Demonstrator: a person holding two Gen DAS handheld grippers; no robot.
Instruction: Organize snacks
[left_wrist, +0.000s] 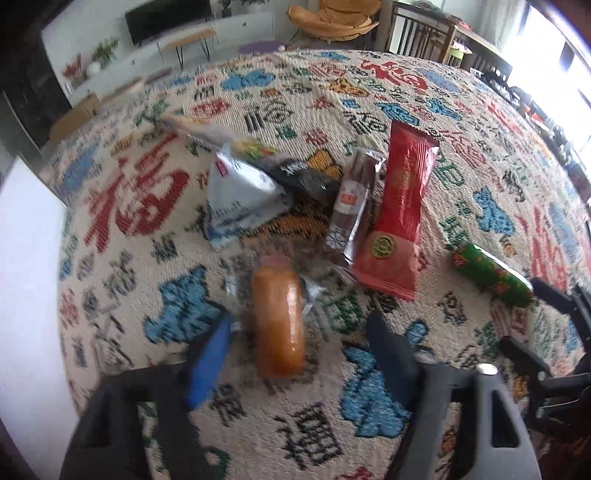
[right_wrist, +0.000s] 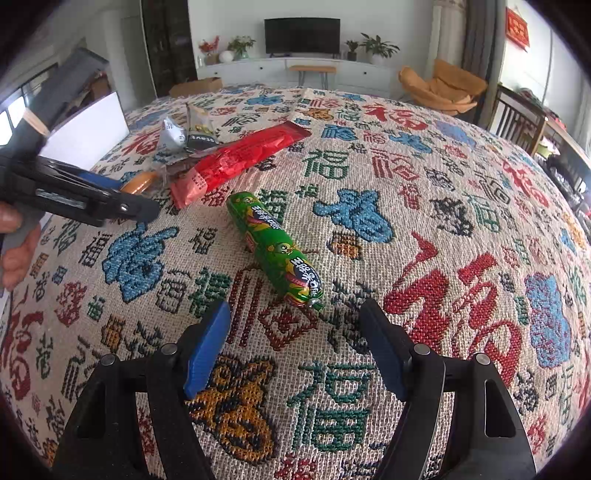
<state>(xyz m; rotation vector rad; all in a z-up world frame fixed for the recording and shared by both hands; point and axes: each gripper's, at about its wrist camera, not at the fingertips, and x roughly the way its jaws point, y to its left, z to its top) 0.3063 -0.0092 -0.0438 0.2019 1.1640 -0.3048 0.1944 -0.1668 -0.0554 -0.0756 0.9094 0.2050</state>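
Note:
An orange bun (left_wrist: 277, 317) in a clear wrapper lies on the patterned cloth (left_wrist: 461, 206). My left gripper (left_wrist: 295, 350) stands over it, jaws open to either side, pads clear of the bun. In the right wrist view, that left gripper (right_wrist: 129, 194) sits at the left with the orange bun (right_wrist: 138, 182) peeking out behind it. A green sausage stick (right_wrist: 273, 247) lies just ahead of my right gripper (right_wrist: 295, 339), which is open and empty. The left wrist view also catches the green sausage stick (left_wrist: 491, 275) beside the right gripper (left_wrist: 532, 321).
Beyond the bun lie a long red packet (left_wrist: 399, 210), a clear-wrapped brown snack (left_wrist: 351, 199), a silver packet (left_wrist: 240, 195), a black packet (left_wrist: 295, 173) and a beige packet (left_wrist: 192, 125). A white box (left_wrist: 26, 277) stands at the left edge. A hand (right_wrist: 14, 251) holds the left gripper.

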